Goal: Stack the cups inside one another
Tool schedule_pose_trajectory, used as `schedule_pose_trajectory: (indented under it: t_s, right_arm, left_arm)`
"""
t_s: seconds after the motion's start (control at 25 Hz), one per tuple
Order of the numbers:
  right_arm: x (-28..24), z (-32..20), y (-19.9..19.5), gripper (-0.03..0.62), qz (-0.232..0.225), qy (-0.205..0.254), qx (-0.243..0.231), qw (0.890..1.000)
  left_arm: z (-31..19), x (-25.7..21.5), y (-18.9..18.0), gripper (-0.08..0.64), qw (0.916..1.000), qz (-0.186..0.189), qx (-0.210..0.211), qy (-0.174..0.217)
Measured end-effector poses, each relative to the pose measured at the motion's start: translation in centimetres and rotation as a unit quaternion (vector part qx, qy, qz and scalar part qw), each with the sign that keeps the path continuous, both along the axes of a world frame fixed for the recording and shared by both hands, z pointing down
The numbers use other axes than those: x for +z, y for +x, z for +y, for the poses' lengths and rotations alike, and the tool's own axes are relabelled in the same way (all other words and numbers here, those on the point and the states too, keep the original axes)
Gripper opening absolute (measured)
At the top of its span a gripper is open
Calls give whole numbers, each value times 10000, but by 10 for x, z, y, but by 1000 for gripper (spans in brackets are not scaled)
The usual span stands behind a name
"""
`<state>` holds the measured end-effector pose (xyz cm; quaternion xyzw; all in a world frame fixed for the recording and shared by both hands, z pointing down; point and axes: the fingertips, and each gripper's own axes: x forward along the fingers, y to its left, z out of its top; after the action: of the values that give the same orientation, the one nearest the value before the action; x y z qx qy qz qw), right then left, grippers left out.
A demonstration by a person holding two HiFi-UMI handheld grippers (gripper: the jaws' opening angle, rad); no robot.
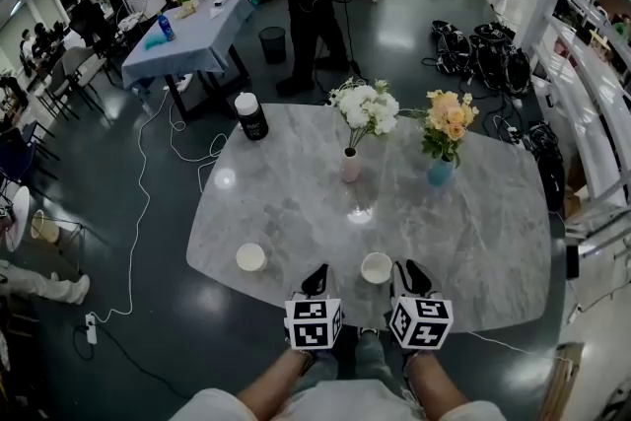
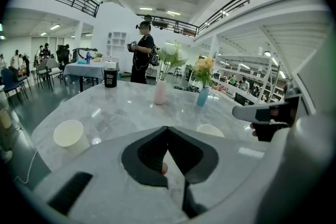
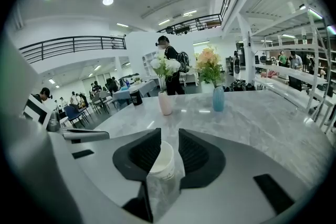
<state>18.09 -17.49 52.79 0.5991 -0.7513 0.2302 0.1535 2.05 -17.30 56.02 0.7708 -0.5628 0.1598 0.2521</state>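
Head view: two paper cups on the grey marble counter [image 1: 473, 242], both upright, mouths up, long axis vertical. The left cup [image 1: 250, 257] stands alone near the front edge; the right cup [image 1: 376, 267] sits at the tip of the right gripper [image 1: 399, 269], and the two cups are well apart. The left gripper [image 1: 317, 279] is between the cups and touches neither. Nothing is nested yet, so stacking has barely started. Judged step: first grasp. Left to do: carry the right cup over and drop it base-first into the left cup. Two flower vases and a black canister further back are not involved. Left gripper view: jaws together with no cup between them; left cup [image 2: 68, 136] is off to the left on the counter, and the rim of the right cup [image 2: 210, 129] peeks over the gripper body. Right gripper view: right gripper [image 3: 169, 134] has its jaws clamped on the right cup [image 3: 161, 160] at its side walls, rim up, axis near vertical with a slight lean. Cannot tell whether its base is off the counter. No other cups are seen.
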Motion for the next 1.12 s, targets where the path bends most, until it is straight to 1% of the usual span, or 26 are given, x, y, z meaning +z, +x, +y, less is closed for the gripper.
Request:
schedule_pose_trajectory:
  t_s: [0.2, 0.36, 0.76, 0.96, 1.12]
  right_arm:
    - [-9, -7, 13, 57, 11, 73, 76, 9999]
    - [-19, -18, 20, 35, -11, 196, 68, 9998]
    - [-44, -41, 41, 20, -1, 522, -76, 9986]
    - [-45, -50, 45, 18, -56, 578, -103, 9983]
    - [-45, -53, 44, 18, -68, 571, -173, 9982]
  left_arm:
    - [-6, -12, 5, -5, 9999, -11, -29, 118]
    - [-14, -20, 6, -5, 9997, -9, -108, 225]
    - [-27, -46, 16, -5, 9986, -9, -269, 456]
    - [-33, -52, 14, -5, 9978, -29, -371, 556]
    - [-34, -52, 13, -5, 9975, -5, -453, 541]
